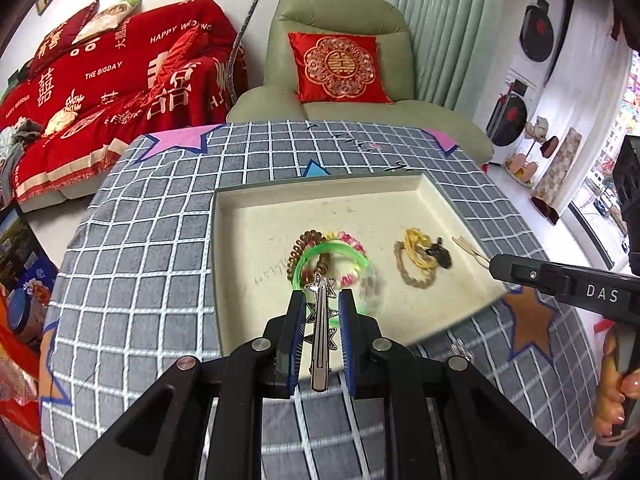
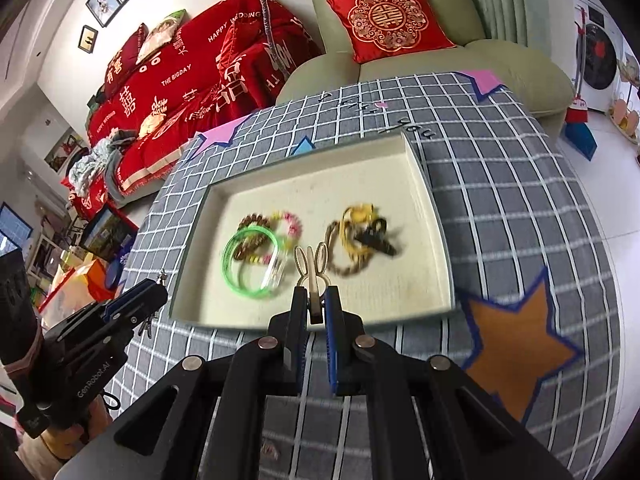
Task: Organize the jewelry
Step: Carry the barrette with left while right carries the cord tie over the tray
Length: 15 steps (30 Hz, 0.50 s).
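Observation:
A cream tray (image 1: 248, 208) (image 2: 424, 184) lies on the checked tablecloth. In it sit a green bangle (image 1: 304, 258) (image 2: 230, 258), brown and pink bead bracelets (image 1: 298, 246) (image 2: 290, 224), and a heap of yellow and brown cords with a dark piece (image 1: 420, 254) (image 2: 360, 236). My left gripper (image 1: 322, 300) is shut on a silver star hair clip (image 1: 320, 332), held over the tray's near edge. My right gripper (image 2: 316, 294) is shut on a silver rabbit-ear hair clip (image 2: 310, 264), also above the tray's near edge. Each gripper shows in the other's view (image 1: 560, 280) (image 2: 136, 300).
The grey checked cloth (image 1: 140, 260) (image 2: 520, 208) carries orange (image 2: 516, 344), pink (image 1: 180, 140) and blue star patches. Behind the table stand a green armchair (image 1: 340, 12) with a red cushion and a sofa under a red blanket (image 1: 100, 80). A hand (image 1: 612, 400) grips the right tool.

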Motion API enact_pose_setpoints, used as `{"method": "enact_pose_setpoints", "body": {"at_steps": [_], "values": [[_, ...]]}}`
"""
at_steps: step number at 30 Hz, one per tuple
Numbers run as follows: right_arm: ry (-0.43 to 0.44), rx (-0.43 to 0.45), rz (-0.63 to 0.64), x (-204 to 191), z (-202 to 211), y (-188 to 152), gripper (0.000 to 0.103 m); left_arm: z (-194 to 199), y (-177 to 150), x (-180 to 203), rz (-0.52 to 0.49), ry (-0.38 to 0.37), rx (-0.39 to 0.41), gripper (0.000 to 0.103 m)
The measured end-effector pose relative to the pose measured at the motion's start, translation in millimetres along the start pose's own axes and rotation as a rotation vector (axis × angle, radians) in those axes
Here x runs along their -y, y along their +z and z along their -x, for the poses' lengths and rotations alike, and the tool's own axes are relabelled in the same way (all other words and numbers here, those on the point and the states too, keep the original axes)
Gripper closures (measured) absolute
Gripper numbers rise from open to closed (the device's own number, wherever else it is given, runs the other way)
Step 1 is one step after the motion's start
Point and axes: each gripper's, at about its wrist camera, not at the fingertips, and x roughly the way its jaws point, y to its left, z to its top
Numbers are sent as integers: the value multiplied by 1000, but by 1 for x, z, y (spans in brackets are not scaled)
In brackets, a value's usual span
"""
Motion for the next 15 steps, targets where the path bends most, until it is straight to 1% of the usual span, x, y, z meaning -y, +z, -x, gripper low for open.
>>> {"method": "enact_pose_setpoints", "body": {"at_steps": [6,15], "values": [[3,-22,-23,11,-32,14,94,-34,8,4,-13,26,-29,75],[-17,-49,-14,16,-61,14,94,-59,6,4,-26,47,-62,75]]}}
